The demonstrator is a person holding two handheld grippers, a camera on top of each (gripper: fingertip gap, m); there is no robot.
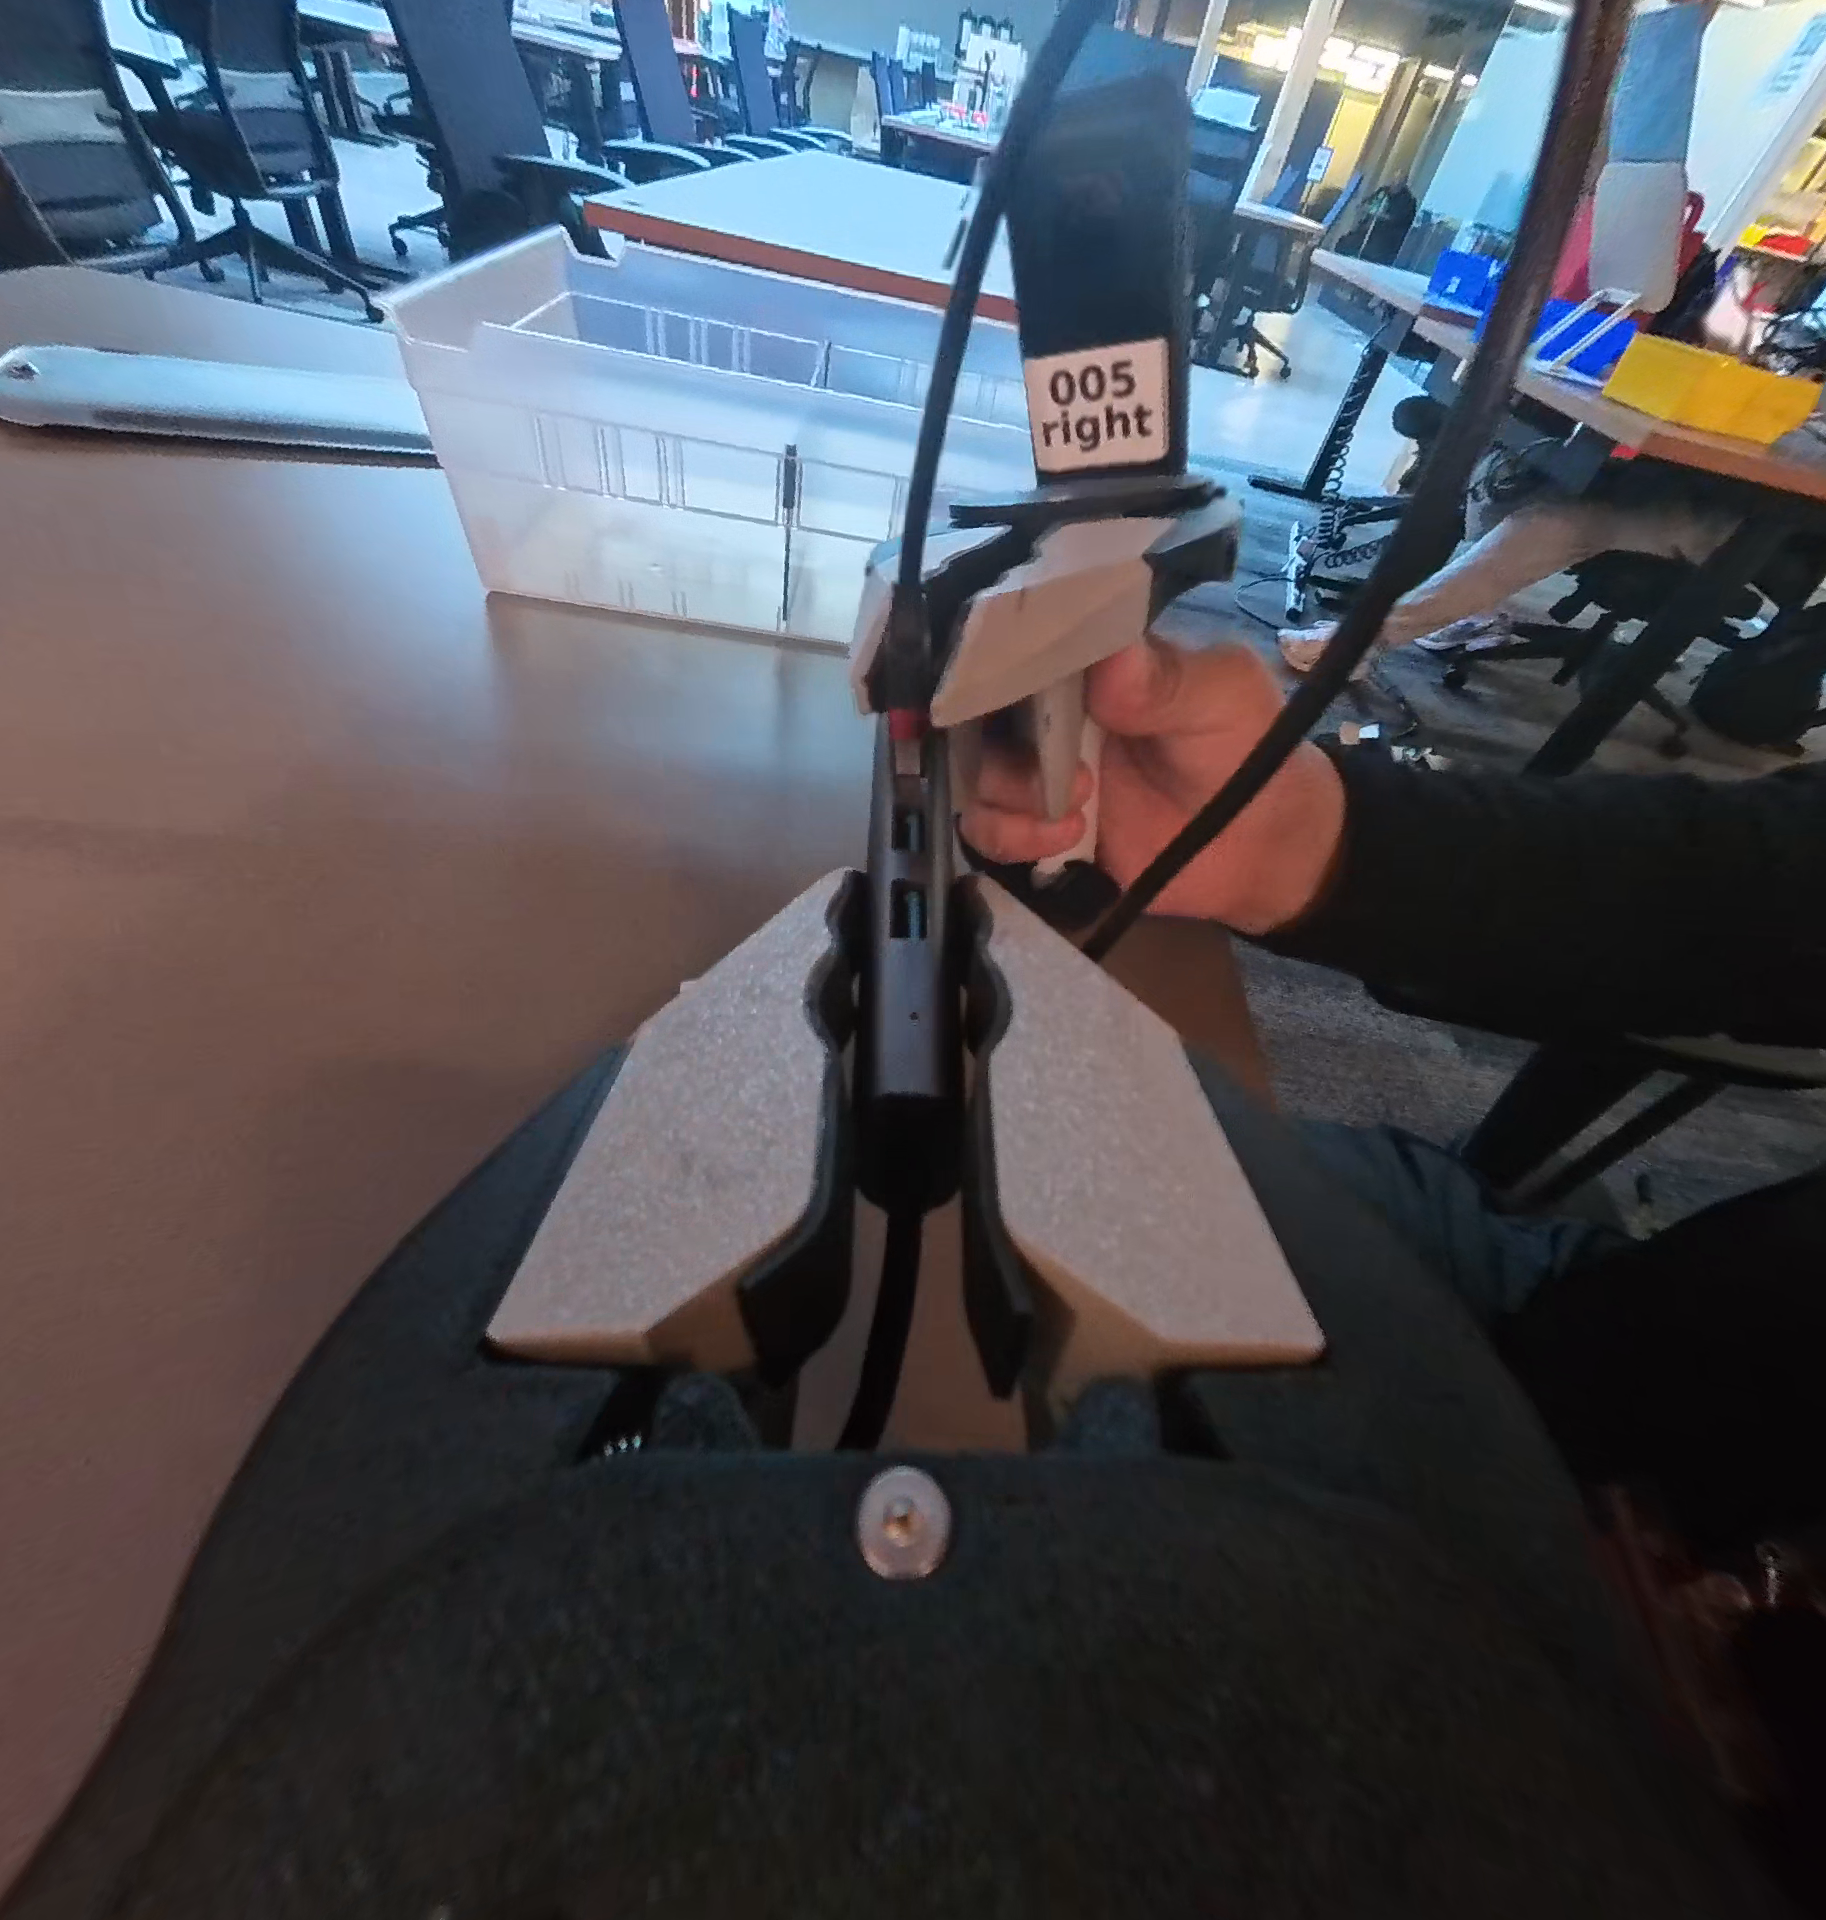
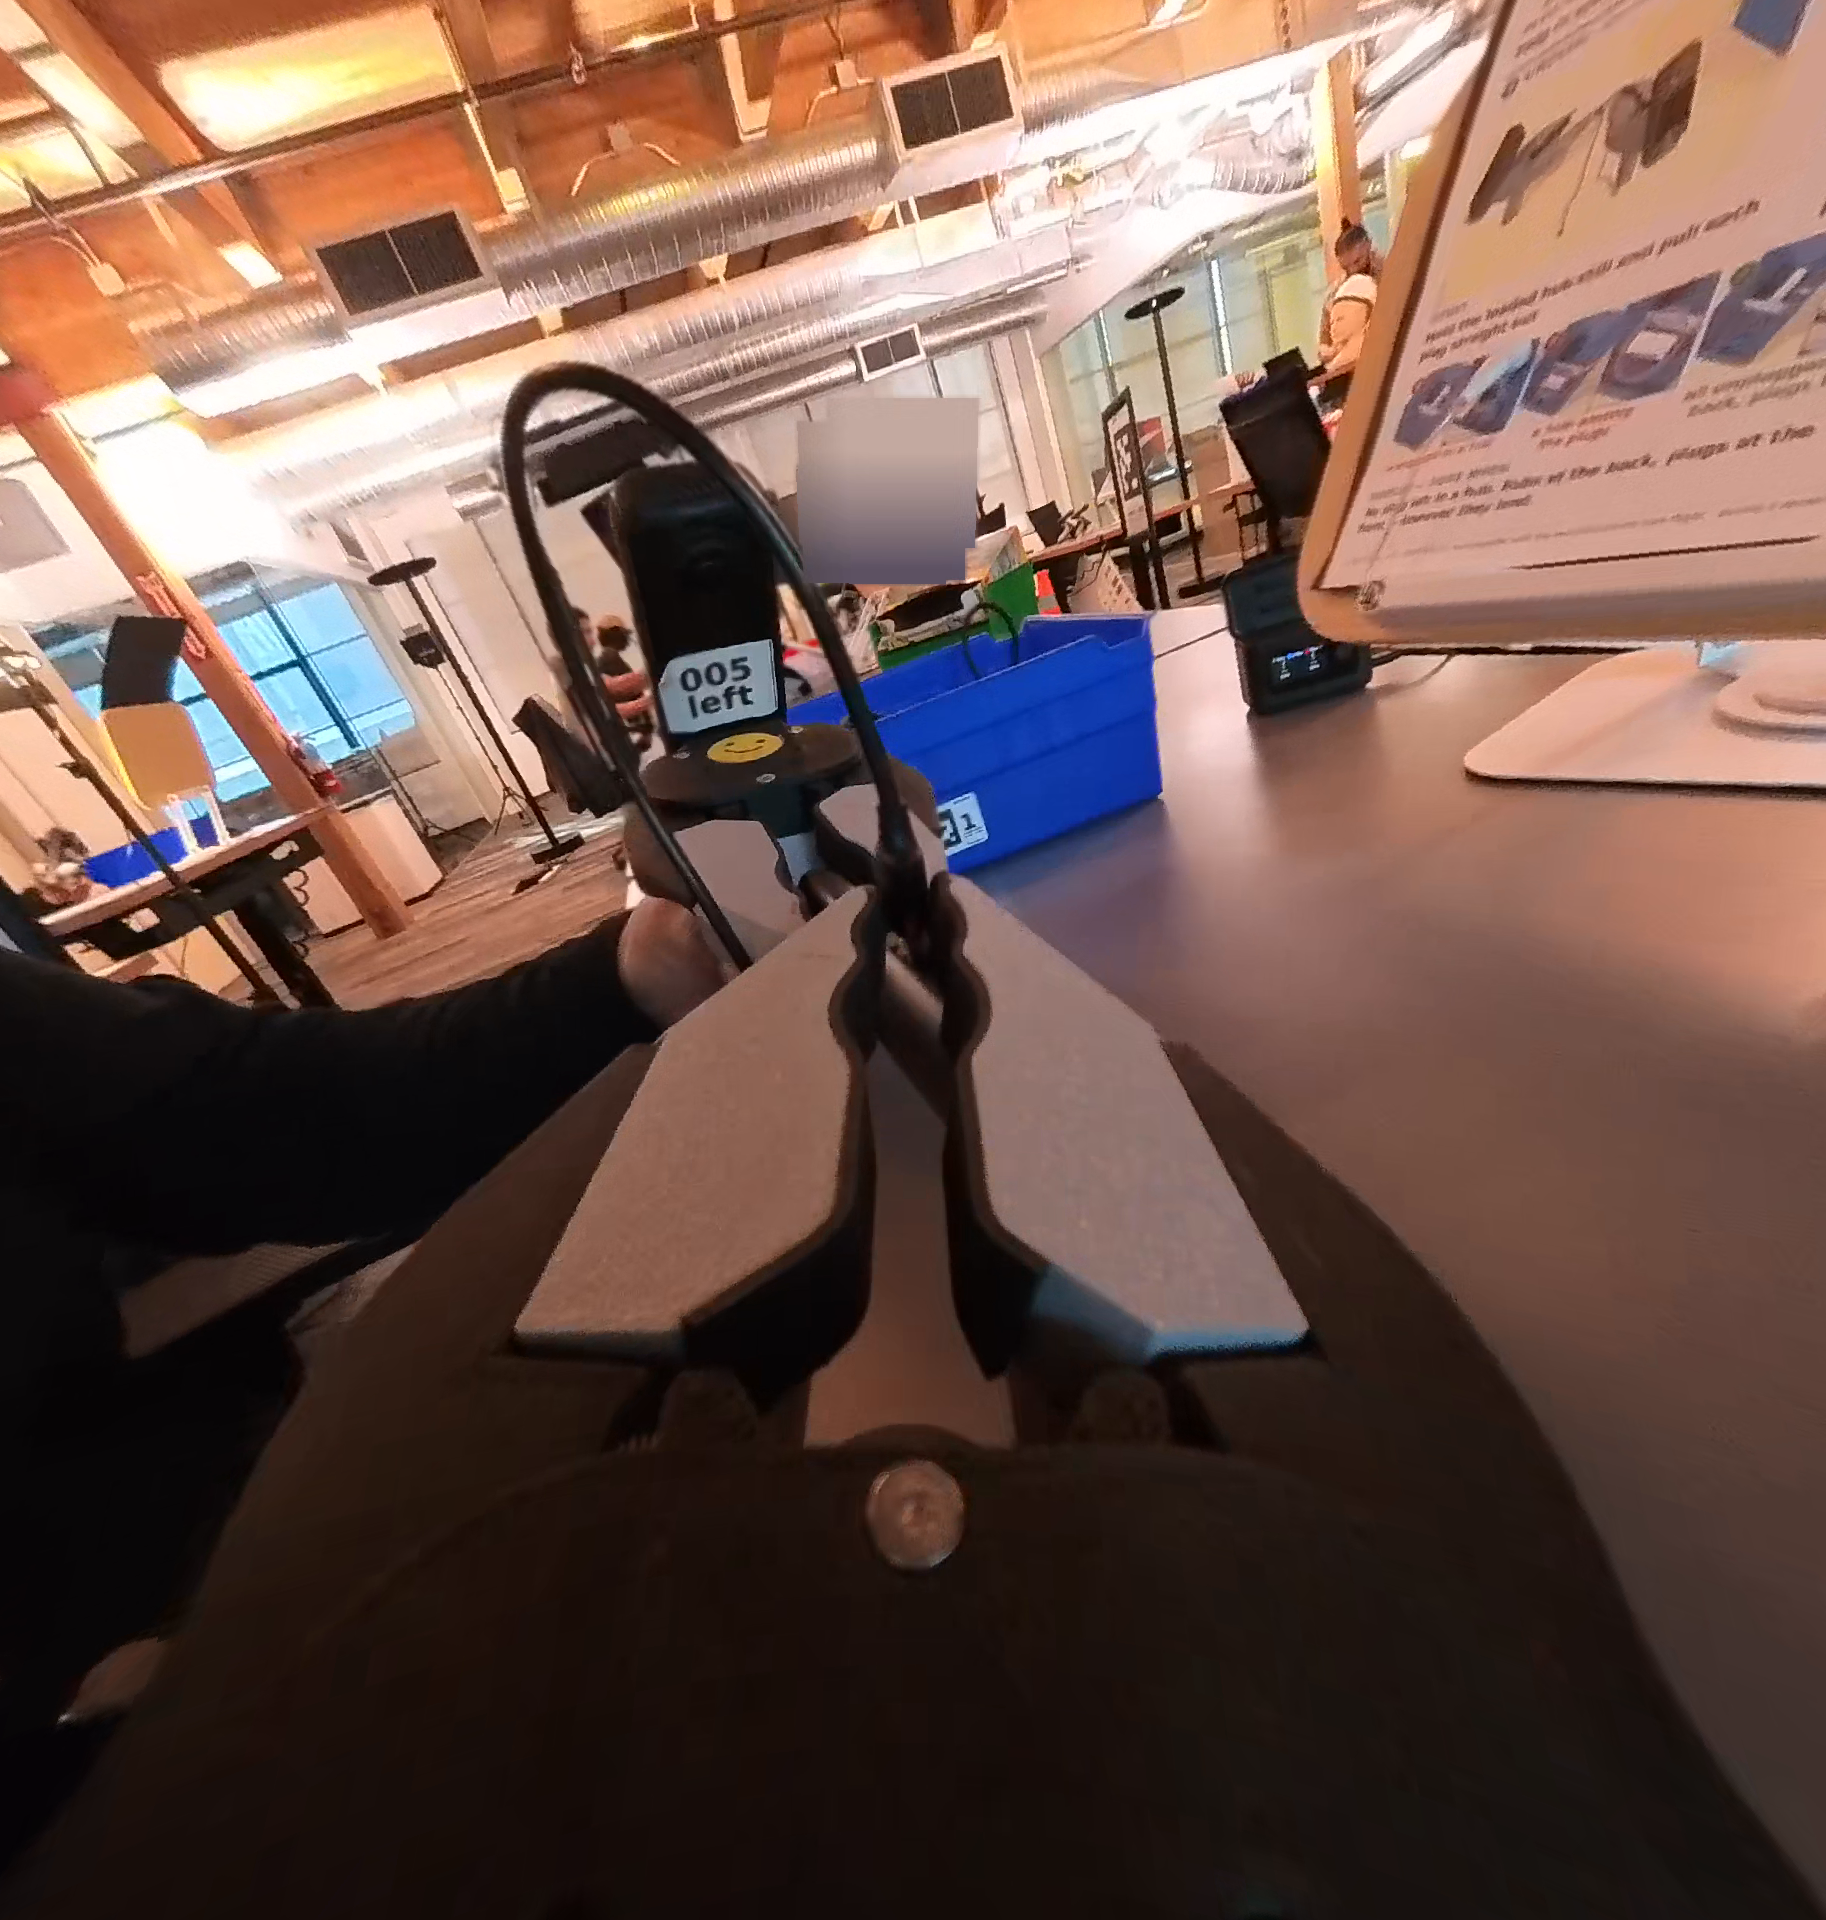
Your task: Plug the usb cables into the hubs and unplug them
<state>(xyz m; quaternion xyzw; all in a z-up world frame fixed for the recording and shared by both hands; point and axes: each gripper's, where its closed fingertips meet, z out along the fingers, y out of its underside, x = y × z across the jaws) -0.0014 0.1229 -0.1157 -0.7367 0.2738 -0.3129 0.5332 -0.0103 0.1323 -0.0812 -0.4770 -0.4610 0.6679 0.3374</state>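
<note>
Your left gripper (image 1: 907,935) clamps the dark USB hub (image 1: 907,956) lengthwise, held in the air off the table's (image 1: 265,831) near edge; your right gripper (image 2: 904,914) pinches the black cable's plug (image 1: 904,675), which sits at the hub's far end; the cable (image 1: 950,312) loops upward; a clear plastic bin (image 1: 660,457) stands farther back on the table.
</note>
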